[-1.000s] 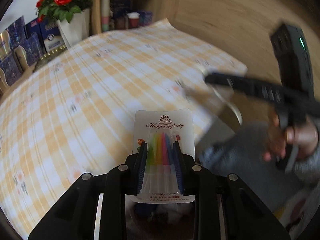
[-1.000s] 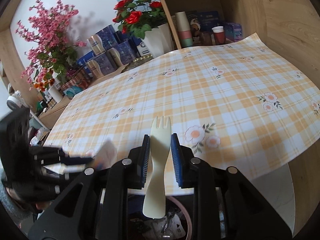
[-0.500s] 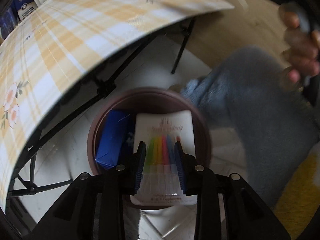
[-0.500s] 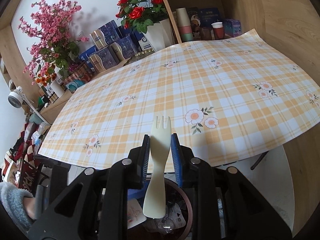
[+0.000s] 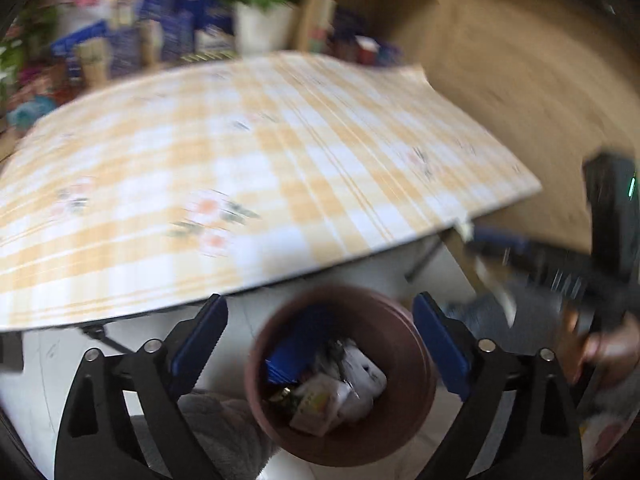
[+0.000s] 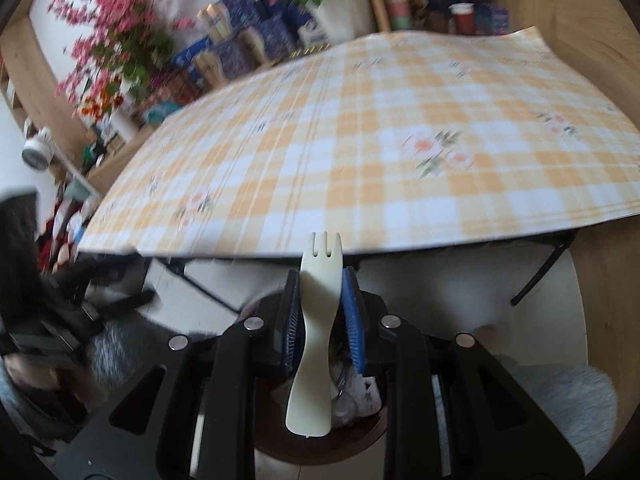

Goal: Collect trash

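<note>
My left gripper (image 5: 318, 304) hangs over the brown bin (image 5: 416, 376). Its jaws are opening wide and nothing is between them. The candle pack (image 5: 320, 400) lies in the bin among white wrappers, beside a blue packet (image 5: 296, 344). My right gripper (image 6: 320, 276) is shut on a cream plastic spork (image 6: 316, 320), tines up, right above the bin (image 6: 320, 452). In the left wrist view the right gripper (image 5: 520, 256) shows blurred at the right edge, with a person's hand (image 5: 600, 348) on it.
The table with the yellow-checked cloth (image 6: 400, 140) juts over the bin, with its black folding legs (image 6: 540, 276) underneath. Behind it are a white vase of red flowers (image 6: 344, 8), blue boxes and a wooden shelf. A grey fluffy thing (image 6: 568, 404) lies on the floor to the right.
The left gripper opened and let go of the candle pack, which now lies in the bin. Its view swung up toward the table. The right gripper sank over the bin, spork still gripped.
</note>
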The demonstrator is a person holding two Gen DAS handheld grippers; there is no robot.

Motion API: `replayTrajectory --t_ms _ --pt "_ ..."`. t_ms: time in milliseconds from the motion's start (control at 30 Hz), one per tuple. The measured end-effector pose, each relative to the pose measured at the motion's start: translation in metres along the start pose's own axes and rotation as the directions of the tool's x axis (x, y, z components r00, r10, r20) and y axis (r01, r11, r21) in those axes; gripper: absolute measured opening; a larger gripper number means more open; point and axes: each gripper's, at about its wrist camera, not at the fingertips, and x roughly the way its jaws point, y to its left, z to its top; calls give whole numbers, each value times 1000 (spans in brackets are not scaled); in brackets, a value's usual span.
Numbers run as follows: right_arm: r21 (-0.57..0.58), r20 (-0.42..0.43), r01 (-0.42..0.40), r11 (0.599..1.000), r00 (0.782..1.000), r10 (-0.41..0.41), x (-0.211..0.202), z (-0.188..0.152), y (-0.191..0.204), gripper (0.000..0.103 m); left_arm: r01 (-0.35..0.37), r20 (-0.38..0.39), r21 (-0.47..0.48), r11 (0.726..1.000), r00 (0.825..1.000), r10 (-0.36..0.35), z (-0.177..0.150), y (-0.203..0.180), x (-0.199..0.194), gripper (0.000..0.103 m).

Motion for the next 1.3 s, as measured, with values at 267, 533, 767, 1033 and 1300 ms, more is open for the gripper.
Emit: replayTrajectory --t_ms 267,533,767,1033,1300 --pt "-63 -138 -22 998 990 13 32 -20 26 25 -153 120 -95 984 979 164 -6 27 -49 94" --pt "-54 -220 -30 998 975 17 49 -28 31 25 -191 139 -176 966 966 216 -21 52 -73 94" --pt "-47 -243 -23 999 970 11 53 -32 32 51 -204 149 -206 957 960 237 -24 58 -80 94" --pt "-89 -128 28 996 991 -39 24 -6 35 91 -220 180 -180 959 951 252 -13 49 -89 94" --pt "-171 54 116 978 993 -109 -25 45 49 97 -244 279 -91 966 925 260 27 26 -113 97"
